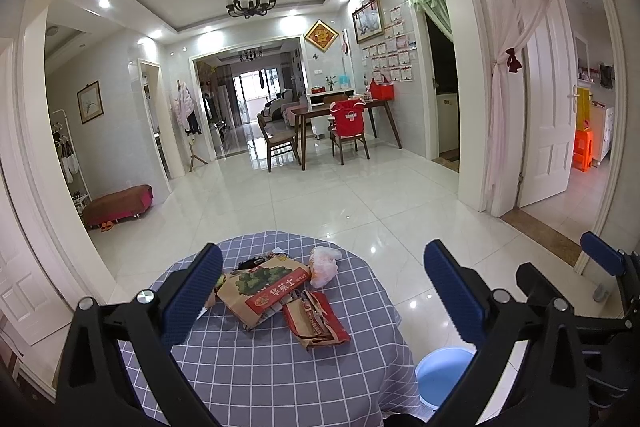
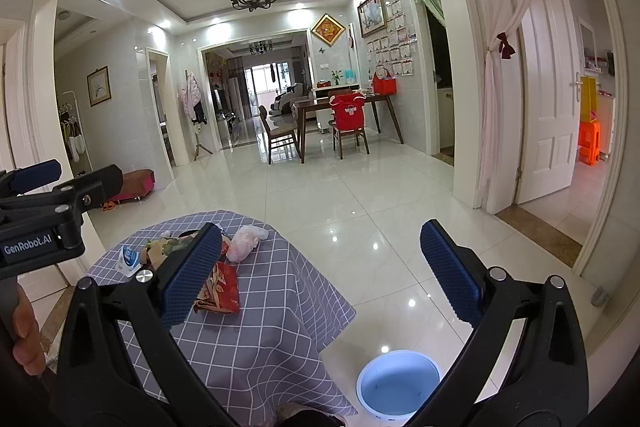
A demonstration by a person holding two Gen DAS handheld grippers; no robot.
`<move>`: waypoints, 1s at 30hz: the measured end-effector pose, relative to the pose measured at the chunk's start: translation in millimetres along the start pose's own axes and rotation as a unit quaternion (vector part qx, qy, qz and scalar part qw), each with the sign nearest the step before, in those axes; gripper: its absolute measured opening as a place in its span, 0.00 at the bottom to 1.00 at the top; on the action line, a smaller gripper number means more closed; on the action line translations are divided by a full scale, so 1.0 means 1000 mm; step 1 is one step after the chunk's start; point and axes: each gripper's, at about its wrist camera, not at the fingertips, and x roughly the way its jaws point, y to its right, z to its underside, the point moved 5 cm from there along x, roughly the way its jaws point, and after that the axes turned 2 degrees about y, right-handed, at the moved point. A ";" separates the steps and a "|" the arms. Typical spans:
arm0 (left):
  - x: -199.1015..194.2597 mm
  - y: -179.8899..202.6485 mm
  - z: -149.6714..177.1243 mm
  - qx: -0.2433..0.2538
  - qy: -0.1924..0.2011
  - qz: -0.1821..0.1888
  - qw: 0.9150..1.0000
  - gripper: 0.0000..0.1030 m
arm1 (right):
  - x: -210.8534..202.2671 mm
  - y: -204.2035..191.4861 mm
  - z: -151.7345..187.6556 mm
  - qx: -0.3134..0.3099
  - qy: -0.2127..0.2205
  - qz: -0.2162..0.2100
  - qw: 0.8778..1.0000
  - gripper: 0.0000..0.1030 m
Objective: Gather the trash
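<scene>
A small table with a grey checked cloth [image 1: 248,367] [image 2: 256,339] carries trash: a brown paper bag with a green tree print [image 1: 264,283], a torn red wrapper [image 1: 316,319] [image 2: 224,291], a crumpled clear plastic bag [image 1: 324,265] [image 2: 246,243] and a small blue-and-white packet [image 2: 129,259]. A blue bin [image 2: 398,383] [image 1: 442,373] stands on the floor to the table's right. My left gripper [image 1: 324,299] is open and empty above the table's near side. My right gripper [image 2: 320,275] is open and empty, over the table's right edge. The left gripper also shows in the right wrist view [image 2: 44,183].
Shiny white tile floor [image 2: 360,195] spreads beyond the table. A dining table with chairs [image 1: 340,123] stands at the far wall. A red bench [image 1: 120,205] sits far left. An open white door with a pink curtain [image 1: 544,99] is on the right.
</scene>
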 end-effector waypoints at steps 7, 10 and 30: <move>-0.005 0.007 0.000 0.000 -0.002 0.000 1.000 0.96 | 0.000 0.001 0.000 0.000 0.000 0.000 1.000 0.94; -0.003 0.008 -0.001 -0.001 -0.001 0.000 1.000 0.96 | 0.000 0.001 -0.001 0.001 0.000 0.000 1.000 0.94; -0.006 0.015 -0.004 -0.001 -0.002 -0.001 1.000 0.96 | 0.001 -0.001 0.001 -0.002 -0.004 0.001 1.000 0.94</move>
